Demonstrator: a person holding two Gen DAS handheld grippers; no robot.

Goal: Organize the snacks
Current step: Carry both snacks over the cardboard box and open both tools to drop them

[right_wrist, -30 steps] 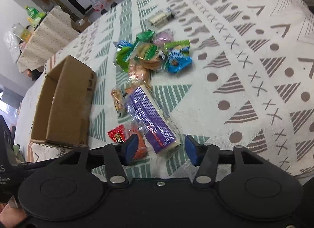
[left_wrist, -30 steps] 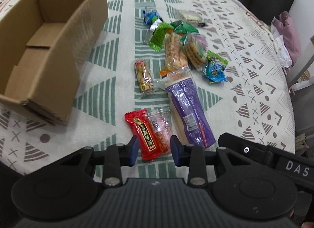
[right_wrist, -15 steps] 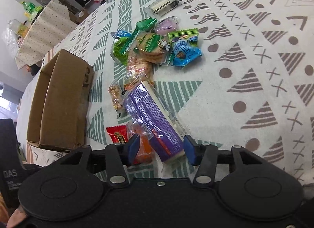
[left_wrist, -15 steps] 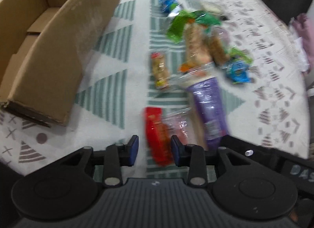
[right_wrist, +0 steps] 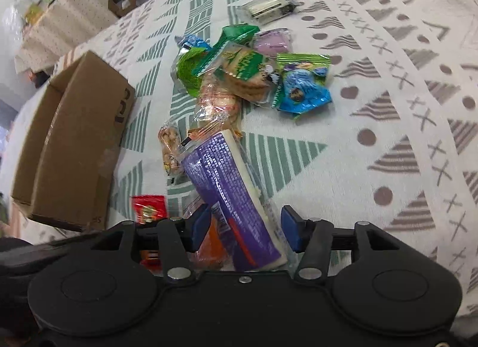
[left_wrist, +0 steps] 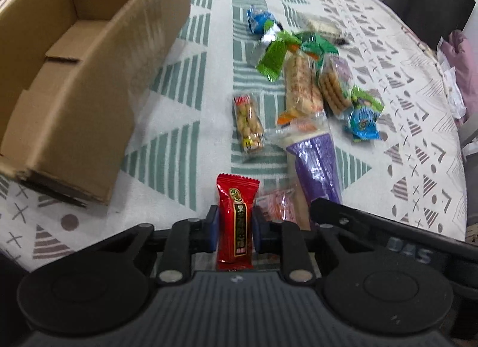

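Note:
My left gripper (left_wrist: 234, 227) holds a red snack packet (left_wrist: 236, 212) upright; its jaws are closing and both blue pads press the packet's sides. In the right wrist view the same red packet (right_wrist: 149, 206) shows at the lower left. My right gripper (right_wrist: 243, 229) straddles the near end of a long purple packet (right_wrist: 227, 179); its jaws are opening and the right pad stands clear of the wrapper. An orange clear-wrapped packet (right_wrist: 212, 245) lies under the purple one, by the left pad. A brown cardboard box (left_wrist: 89, 84) stands open on the left.
Several small snacks lie heaped beyond the purple packet (left_wrist: 316, 164): a peanut packet (left_wrist: 248, 123), a biscuit roll (left_wrist: 300, 87), green wrappers (left_wrist: 273, 57) and a blue packet (left_wrist: 363, 120). The patterned tablecloth (right_wrist: 388, 108) is bare to the right. A dark chair (left_wrist: 418, 3) stands behind the table.
The left gripper closed on the red packet, which now stands upright between its pads instead of lying on the cloth. The right gripper moved forward over the purple packet's near end.

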